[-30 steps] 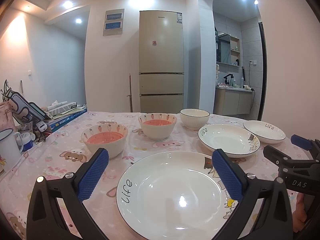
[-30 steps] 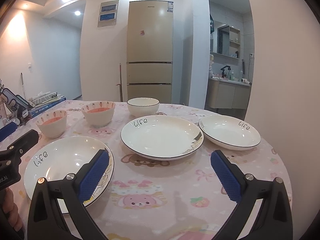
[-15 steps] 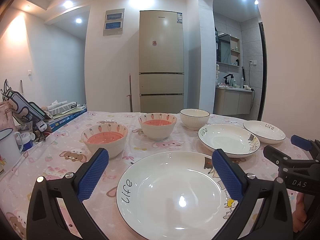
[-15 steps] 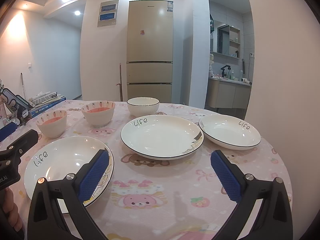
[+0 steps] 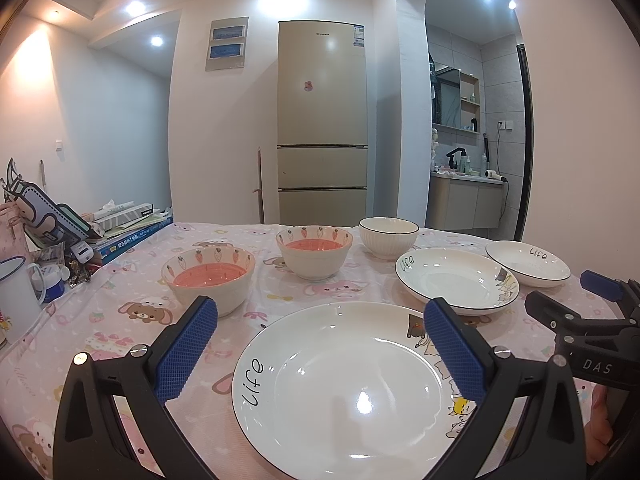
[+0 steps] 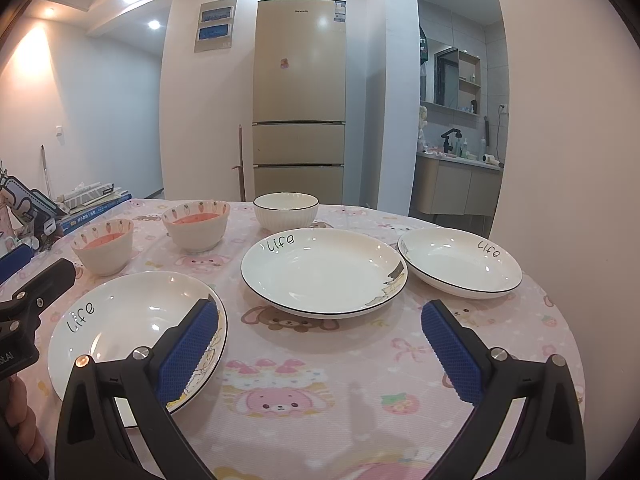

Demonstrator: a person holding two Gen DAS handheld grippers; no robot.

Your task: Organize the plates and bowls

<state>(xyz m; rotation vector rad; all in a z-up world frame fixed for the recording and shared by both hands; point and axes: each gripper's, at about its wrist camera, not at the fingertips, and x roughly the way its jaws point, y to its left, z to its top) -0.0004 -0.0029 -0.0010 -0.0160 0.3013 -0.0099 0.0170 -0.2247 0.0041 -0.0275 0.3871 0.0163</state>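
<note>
Nothing has changed on the table in the last second: both grippers hover in the same places and every dish lies where it lay, so the sorting has not yet begun. The table with its pink cartoon cloth carries everything. The largest pieces are three white plates with the word "life". The near plate lies just under the left gripper, the middle plate lies ahead of the right gripper, and the far plate lies near the right edge, close to the wall. None of them touches another. Behind them stand three bowls in a row, well apart from each other: two carrot bowls with pink inside and one plain white bowl. The jaws of both grippers are wide open and they hold nothing. My judgement is that the left gripper is in a good position to take the near plate by its rim. The glossy plates may slip in the pads, so a firm grip is needed.
</note>
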